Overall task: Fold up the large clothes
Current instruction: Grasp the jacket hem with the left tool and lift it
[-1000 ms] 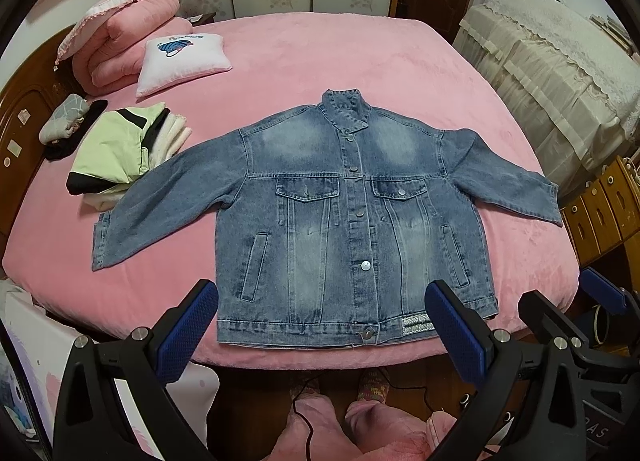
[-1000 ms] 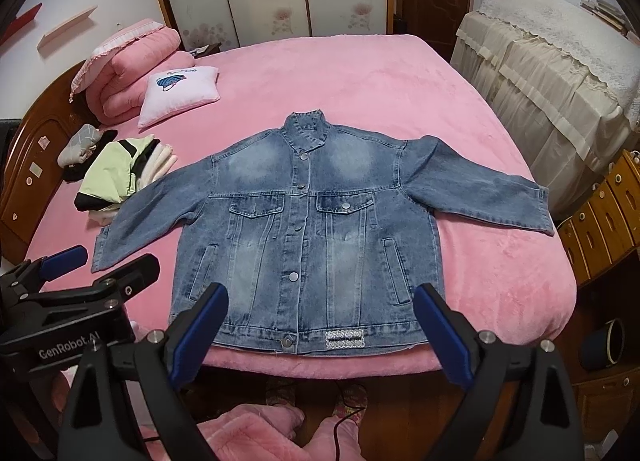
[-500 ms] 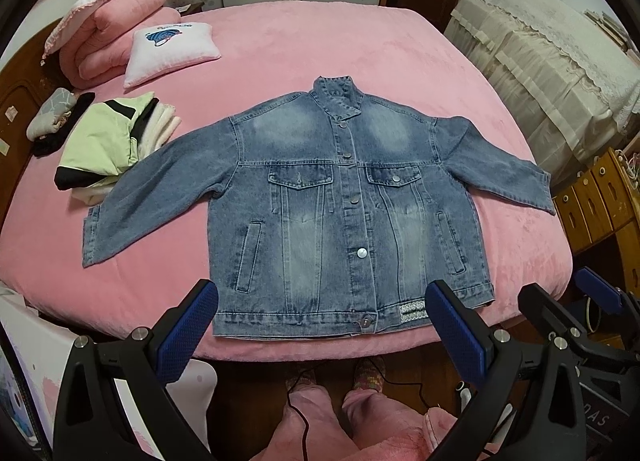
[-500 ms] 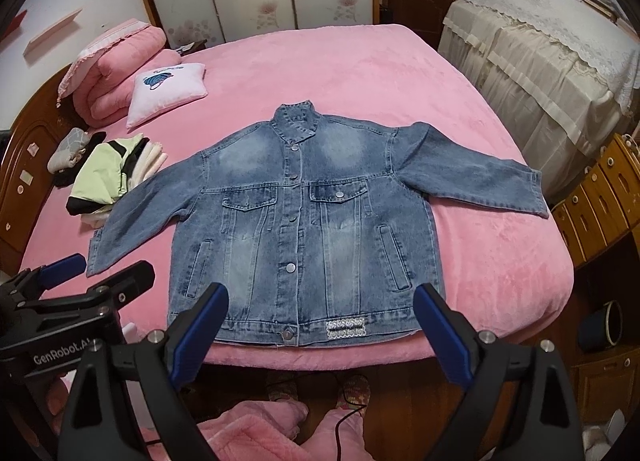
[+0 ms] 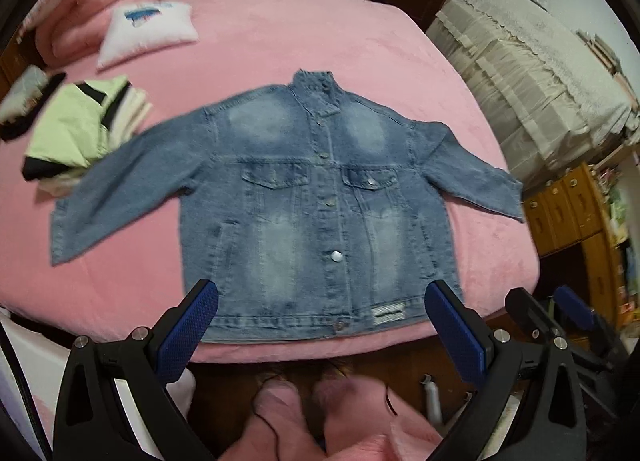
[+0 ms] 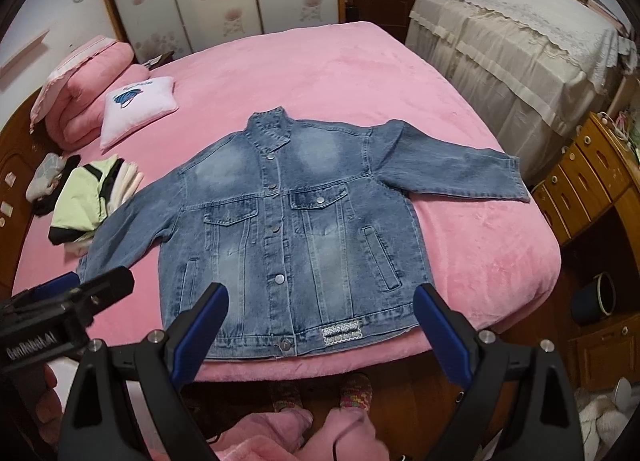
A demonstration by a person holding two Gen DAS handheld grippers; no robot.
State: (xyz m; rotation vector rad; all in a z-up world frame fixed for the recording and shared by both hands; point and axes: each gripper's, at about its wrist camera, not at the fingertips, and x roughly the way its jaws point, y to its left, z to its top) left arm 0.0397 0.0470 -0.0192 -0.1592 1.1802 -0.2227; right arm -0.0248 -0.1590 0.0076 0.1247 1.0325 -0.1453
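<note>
A blue denim jacket [image 5: 316, 201] [image 6: 288, 229] lies flat and buttoned on the pink bed [image 5: 300, 45], front up, collar away from me, both sleeves spread out to the sides. Its hem runs along the bed's near edge. My left gripper [image 5: 320, 329] is open, hovering above the hem with nothing between its blue pads. My right gripper [image 6: 320, 331] is also open and empty, just short of the hem. In the right wrist view the left gripper [image 6: 68, 301] shows at the lower left; in the left wrist view the right gripper [image 5: 560, 317] shows at the lower right.
A pile of folded clothes [image 6: 92, 197] lies beside the jacket's left sleeve. A white cushion [image 6: 140, 105] and a rolled pink quilt [image 6: 84, 93] sit at the headboard end. A cloth-covered cabinet [image 6: 520, 41] and wooden drawers [image 6: 592, 189] stand right of the bed. A person's legs and slippers [image 6: 352, 389] are below.
Both grippers have moved forward and lower toward the jacket's hem, so the jacket looms larger. The left wrist view is blurred by motion. The jacket itself has not shifted.
</note>
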